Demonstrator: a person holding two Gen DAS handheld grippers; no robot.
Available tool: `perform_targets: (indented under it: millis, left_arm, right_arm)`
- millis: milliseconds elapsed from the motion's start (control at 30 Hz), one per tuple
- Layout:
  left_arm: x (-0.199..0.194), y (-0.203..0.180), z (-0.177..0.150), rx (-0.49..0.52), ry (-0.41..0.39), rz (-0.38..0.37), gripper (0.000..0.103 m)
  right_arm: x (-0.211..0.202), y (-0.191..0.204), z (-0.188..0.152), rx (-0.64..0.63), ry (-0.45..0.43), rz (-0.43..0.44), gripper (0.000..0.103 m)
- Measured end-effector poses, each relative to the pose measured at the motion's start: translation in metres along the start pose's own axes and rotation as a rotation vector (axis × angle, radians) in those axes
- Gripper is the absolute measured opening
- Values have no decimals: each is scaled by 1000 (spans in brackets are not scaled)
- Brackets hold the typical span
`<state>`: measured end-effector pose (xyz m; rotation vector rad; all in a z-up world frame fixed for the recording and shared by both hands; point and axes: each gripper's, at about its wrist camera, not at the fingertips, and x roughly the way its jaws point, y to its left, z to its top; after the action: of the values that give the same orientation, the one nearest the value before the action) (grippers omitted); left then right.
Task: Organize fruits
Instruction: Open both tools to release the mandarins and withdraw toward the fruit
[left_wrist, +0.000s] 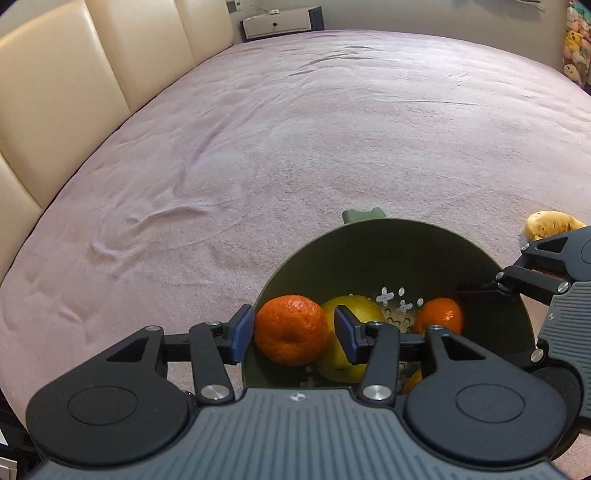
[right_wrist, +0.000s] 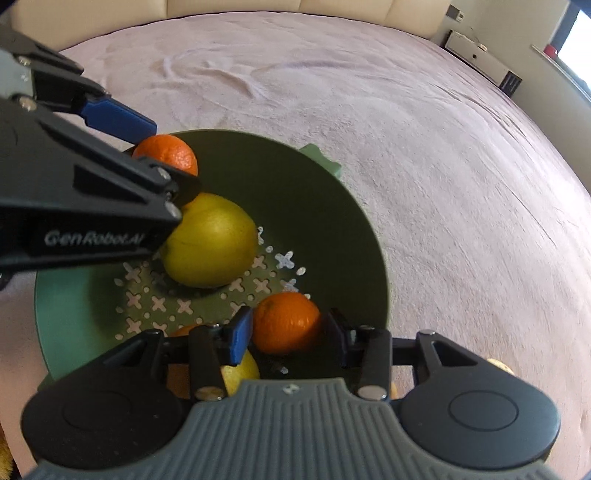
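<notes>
Both grippers hang over the green colander (right_wrist: 332, 221) on the bed; the left gripper (left_wrist: 291, 330) brackets one orange (left_wrist: 291, 328), pads apparently just clear; the right gripper (right_wrist: 286, 330) clamps another orange (right_wrist: 286, 321); I'd spread each wide, then lift straight up, sparing the yellow fruit (right_wrist: 210, 240)

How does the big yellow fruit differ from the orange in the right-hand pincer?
The yellow fruit is bigger than the orange. Its skin is yellow-green and smooth; the orange's is deep orange, pebbled. It lies free on the holed bottom; the orange is pinched by the right gripper. Both are round, inside the green bowl.
</notes>
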<state>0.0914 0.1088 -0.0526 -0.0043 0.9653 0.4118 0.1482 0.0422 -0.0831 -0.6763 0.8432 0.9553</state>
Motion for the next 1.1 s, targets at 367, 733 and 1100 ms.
perform_targets:
  millis: [367,733,1100]
  left_arm:
    - [2,-3,0,9,0,-1,74]
    - [-13,-10,5,31,-73,-30,82]
    - [-27,-17,10,60,-99,-81,85]
  right_arm:
    - [-7,-4,2,28,-24,2,54]
    - [-22,-4,1,26,-58,-11,68]
    - [-49,-8,-7,41,-101,-39,80]
